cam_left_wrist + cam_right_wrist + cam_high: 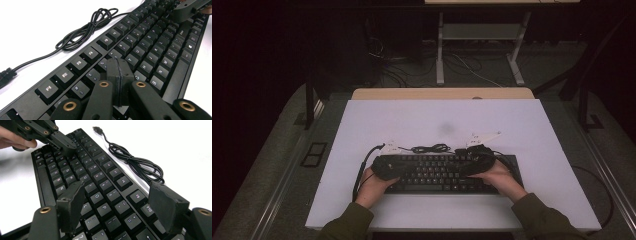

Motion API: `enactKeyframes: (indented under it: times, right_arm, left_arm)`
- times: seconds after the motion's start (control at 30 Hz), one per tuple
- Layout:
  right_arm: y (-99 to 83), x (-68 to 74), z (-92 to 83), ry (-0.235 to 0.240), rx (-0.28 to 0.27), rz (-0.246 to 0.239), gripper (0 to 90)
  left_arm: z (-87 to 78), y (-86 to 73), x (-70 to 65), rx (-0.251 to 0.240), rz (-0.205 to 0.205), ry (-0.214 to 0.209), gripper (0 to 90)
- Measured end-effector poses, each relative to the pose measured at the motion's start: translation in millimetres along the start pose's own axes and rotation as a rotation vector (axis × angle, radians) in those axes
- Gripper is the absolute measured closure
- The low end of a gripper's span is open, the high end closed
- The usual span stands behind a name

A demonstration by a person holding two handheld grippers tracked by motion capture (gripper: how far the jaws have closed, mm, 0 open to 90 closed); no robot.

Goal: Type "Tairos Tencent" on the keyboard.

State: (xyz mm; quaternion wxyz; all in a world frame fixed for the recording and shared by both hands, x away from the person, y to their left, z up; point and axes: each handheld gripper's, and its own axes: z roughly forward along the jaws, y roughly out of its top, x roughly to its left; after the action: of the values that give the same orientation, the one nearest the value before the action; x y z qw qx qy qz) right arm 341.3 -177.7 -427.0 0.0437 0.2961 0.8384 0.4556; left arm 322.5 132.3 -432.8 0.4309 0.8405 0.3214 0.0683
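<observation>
1. Tabletop: white sheet with lots of bare room behind and to both sides of the keyboard. The near edge is close under the person's forearms, so any shift should go forward or sideways, not back.
2. Keyboard: lies flat near the near edge, roughly centred, long side across. Both hands are over it, one at each end.
3. Cable: loose bundle on the sheet just behind the keyboard's back edge, plug end trailing to the left. Judgement: it will drag or snag if the keyboard is lifted or slid, so keep the jaws clear of the loops.
4. Left gripper: jaws clenched together on nothing, tip down over the number/letter rows on the left half. A closed tip looks right for pressing a single key; come straight down to avoid catching a neighbour.
5. Right gripper: jaws released, spread wide above the right-half keys, nothing between them. Judgement: close them first if this hand is to press too; spread like this they span several keys.
</observation>
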Motion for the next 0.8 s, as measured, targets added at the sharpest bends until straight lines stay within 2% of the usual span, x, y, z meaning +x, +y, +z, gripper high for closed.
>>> enactKeyframes:
  times: [0.13, 0.43, 0.67, 0.8]
  right_arm:
    - [0.0, -0.1, 0.0, 0.0, -0.001, 0.001, 29.1]
    - [0.1, -0.7, 0.1, 0.0, -0.005, 0.002, 29.6]
    - [0.8, -0.5, 2.6, 0.009, 0.003, 0.001, 32.9]
    - [1.3, 0.0, 4.2, 0.024, 0.004, -0.002, 39.2]
  left_arm:
    - [-0.9, -0.1, 0.6, -0.007, -0.004, -0.001, 89.0]
    - [-2.9, 0.1, -1.5, -0.021, -0.001, -0.002, 77.4]
    - [-4.9, -1.0, -2.9, -0.024, 0.013, 0.001, 63.4]
    - [-5.6, -2.1, -4.0, -0.025, 0.01, 0.008, 53.9]
